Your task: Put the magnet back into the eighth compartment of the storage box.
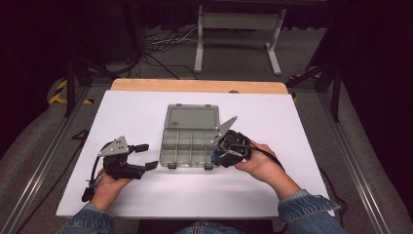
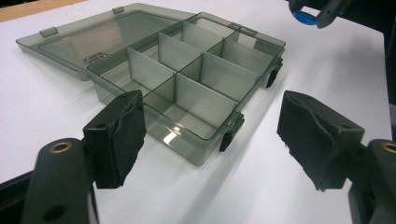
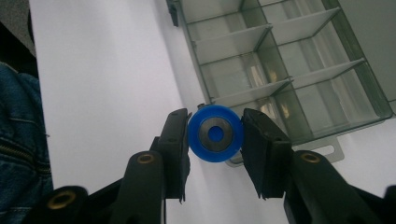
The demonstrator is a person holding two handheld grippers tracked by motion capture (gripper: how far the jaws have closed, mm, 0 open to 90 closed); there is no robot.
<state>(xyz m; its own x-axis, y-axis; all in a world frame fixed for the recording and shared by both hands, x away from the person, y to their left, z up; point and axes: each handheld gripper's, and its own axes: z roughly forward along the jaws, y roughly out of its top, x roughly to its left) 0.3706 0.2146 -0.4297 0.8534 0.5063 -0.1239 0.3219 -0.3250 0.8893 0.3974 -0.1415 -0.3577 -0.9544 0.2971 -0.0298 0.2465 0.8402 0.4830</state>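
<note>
The right gripper (image 3: pixel 215 135) pinches a blue wheel (image 3: pixel 215 133). The open box (image 3: pixel 327 70) lies just past it, at about one o'clock. The left gripper (image 2: pixel 210 135) waits wide apart, empty.

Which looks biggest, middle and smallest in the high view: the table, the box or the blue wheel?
1. Table, clearly biggest.
2. Box, lid open, mid-table.
3. Blue wheel, a tiny speck in the right gripper, which is shut on it.
</note>
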